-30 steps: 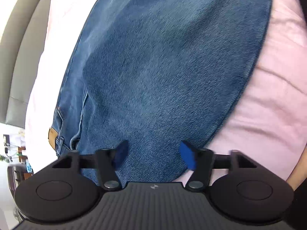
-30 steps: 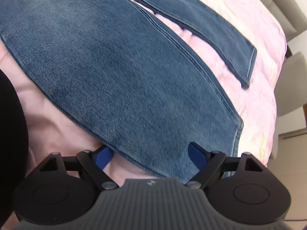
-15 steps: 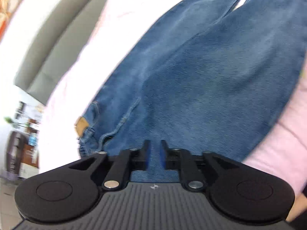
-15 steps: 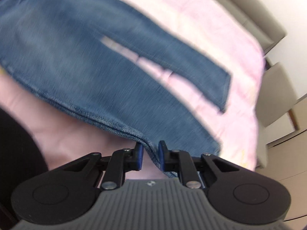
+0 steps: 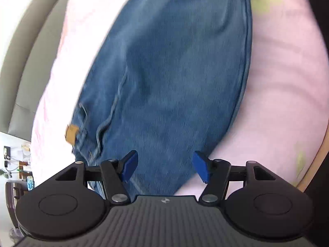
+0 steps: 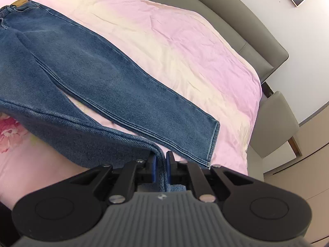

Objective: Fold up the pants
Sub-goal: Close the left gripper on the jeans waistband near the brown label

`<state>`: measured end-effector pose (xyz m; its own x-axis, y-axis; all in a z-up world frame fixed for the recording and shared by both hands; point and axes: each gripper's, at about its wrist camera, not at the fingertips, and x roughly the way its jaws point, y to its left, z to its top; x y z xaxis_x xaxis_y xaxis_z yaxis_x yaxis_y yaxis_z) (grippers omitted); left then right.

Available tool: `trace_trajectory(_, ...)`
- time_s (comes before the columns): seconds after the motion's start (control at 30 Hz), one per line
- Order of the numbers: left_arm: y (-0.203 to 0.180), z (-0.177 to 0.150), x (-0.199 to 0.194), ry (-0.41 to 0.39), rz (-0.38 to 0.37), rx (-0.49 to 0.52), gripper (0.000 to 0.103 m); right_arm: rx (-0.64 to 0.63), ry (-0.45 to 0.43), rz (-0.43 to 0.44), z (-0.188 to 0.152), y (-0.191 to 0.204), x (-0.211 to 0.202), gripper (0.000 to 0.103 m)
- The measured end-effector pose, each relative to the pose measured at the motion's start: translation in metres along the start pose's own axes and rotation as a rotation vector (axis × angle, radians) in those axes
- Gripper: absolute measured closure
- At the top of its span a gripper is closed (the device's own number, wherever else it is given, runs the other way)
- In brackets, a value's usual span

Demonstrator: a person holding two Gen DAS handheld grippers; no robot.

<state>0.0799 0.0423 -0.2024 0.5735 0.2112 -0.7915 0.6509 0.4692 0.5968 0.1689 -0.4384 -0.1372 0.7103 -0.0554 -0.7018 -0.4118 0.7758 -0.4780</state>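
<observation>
Lying across a pink bed sheet (image 6: 185,47), the jeans (image 6: 98,78) have one leg stretched flat toward the foot of the bed. The right tongs (image 6: 160,165) are clamped on the hem of the nearer leg, lifting it. The left tongs (image 5: 164,165) hover spread apart over the waist end, gripping nothing.
</observation>
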Motion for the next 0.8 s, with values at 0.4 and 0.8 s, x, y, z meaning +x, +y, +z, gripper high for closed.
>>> trace_trajectory(0.4, 0.000, -0.040, 0.026, 0.046, -0.042, 0.126, 0.014, -0.024, 0.038, 0.017, 0.000, 0.005, 0.029, 0.101)
trace_trajectory(0.8, -0.018, -0.041, 0.053, 0.051, 0.098, 0.214, 0.030, -0.027, 0.034, 0.046, -0.015, 0.004, 0.040, 0.101)
